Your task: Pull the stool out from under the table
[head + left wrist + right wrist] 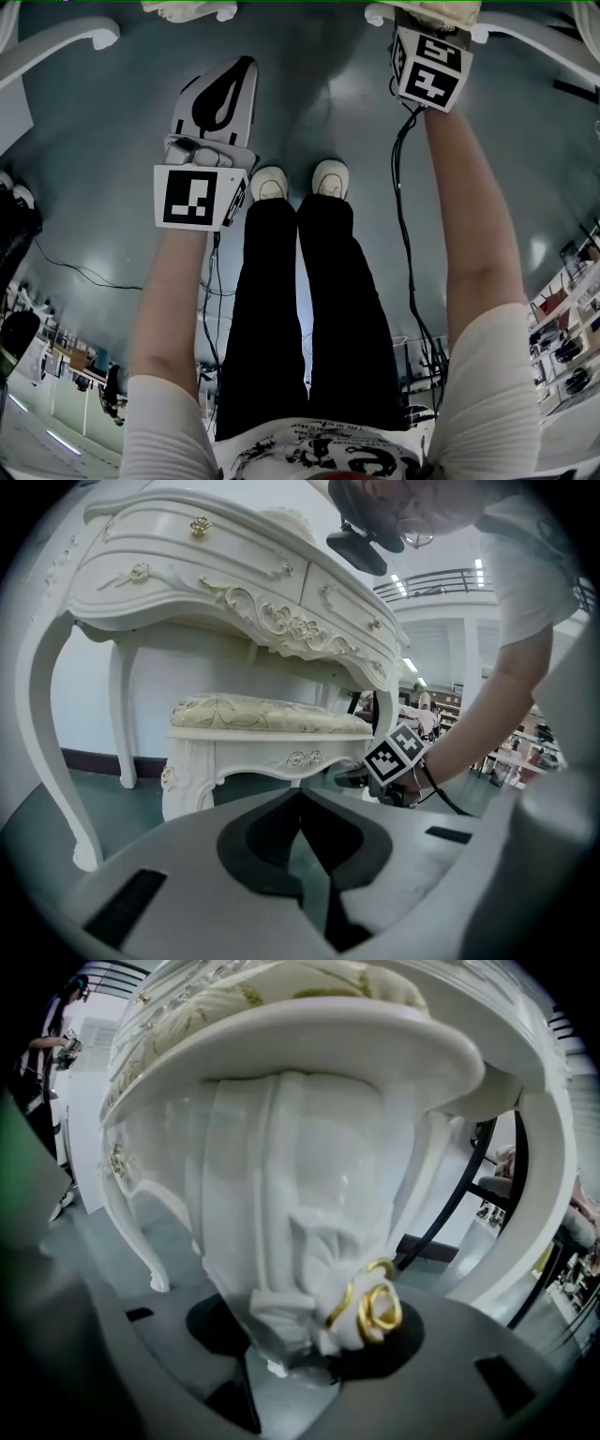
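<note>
White-painted wood: the stool [272, 714] has a rigid carved frame and a padded cream seat. It is judged fairly heavy and more likely to slide on the floor than to lift.
Finish: the glossy paint looks slippery, and the gilt ornament [375, 1309] on the leg looks fragile. Keep pressure off it.
Hold point: the top of a front corner leg, just under the stool's seat rail, where the section is thickest.
Stool location: tucked beneath the surface [234, 583], between its curved legs.
Right tongs [309, 1349]: at the stool's front corner, spread wide with the carved leg top between the jaws. No firm clamp is evident.
Left tongs [300, 792]: in front of the stool and well apart from it, tips together, holding nothing.
Pull: judged best kept low and level, straight away from the stool's tucked position, to avoid tipping.
</note>
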